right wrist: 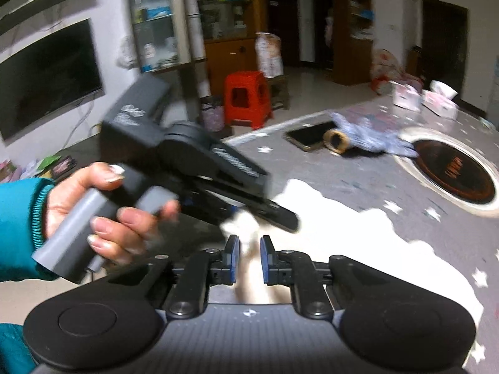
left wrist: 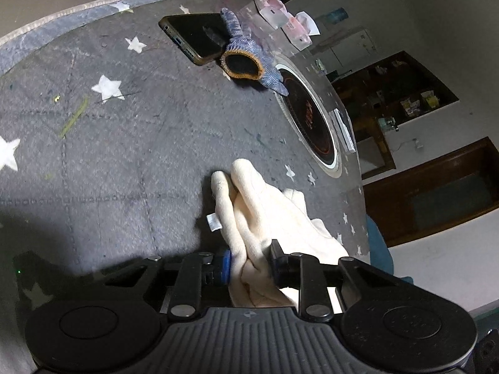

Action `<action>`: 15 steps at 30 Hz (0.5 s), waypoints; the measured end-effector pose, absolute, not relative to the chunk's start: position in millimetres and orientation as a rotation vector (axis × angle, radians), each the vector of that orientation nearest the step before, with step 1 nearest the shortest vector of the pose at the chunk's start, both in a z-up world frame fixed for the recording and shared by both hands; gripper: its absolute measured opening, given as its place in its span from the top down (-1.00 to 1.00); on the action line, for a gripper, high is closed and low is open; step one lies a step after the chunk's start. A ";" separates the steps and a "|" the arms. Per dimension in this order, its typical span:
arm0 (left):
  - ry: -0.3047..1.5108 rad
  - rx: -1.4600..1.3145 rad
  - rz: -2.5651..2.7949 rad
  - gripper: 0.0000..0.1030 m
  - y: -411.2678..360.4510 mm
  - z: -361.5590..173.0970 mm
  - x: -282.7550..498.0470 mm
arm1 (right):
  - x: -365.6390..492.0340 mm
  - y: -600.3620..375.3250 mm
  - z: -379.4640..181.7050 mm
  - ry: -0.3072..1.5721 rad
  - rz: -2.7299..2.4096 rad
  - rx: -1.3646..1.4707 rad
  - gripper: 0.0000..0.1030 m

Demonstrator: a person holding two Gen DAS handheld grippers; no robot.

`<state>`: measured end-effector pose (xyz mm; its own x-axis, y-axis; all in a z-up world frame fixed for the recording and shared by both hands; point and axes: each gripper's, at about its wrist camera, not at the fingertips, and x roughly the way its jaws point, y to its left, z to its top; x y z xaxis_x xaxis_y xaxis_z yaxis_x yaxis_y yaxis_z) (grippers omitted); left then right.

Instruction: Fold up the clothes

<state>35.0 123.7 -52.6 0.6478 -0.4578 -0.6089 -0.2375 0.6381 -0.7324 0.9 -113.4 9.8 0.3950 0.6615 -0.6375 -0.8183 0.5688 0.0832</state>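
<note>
The left gripper (left wrist: 249, 265) is clamping its jaws on a cream glove (left wrist: 265, 215) lying on the grey star-printed desk (left wrist: 124, 143), while the right gripper (right wrist: 249, 257), jaws parted around the cloth, is facing a red stool (right wrist: 248, 98) at twelve o'clock.

A lived-in home living room, wall-mounted black flat television (right wrist: 46, 74), glass-fronted wooden display cabinet (right wrist: 174, 21), red plastic stool (right wrist: 246, 99), grey star-patterned tablecloth (left wrist: 124, 143), round black built-in induction hob (right wrist: 452, 171)
</note>
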 end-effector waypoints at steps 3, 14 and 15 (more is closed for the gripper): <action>0.887 -0.869 -0.141 0.50 122.3 -51.5 37.3 | 14.3 -138.3 4.0 0.702 0.854 -0.231 0.75; 0.884 -0.718 -0.136 0.50 113.7 -40.5 48.7 | 62.4 -236.5 -23.3 0.774 0.489 -0.053 0.64; 0.885 -0.705 -0.135 0.50 113.0 -40.2 49.5 | 64.6 -243.5 -25.1 0.776 0.470 -0.034 0.60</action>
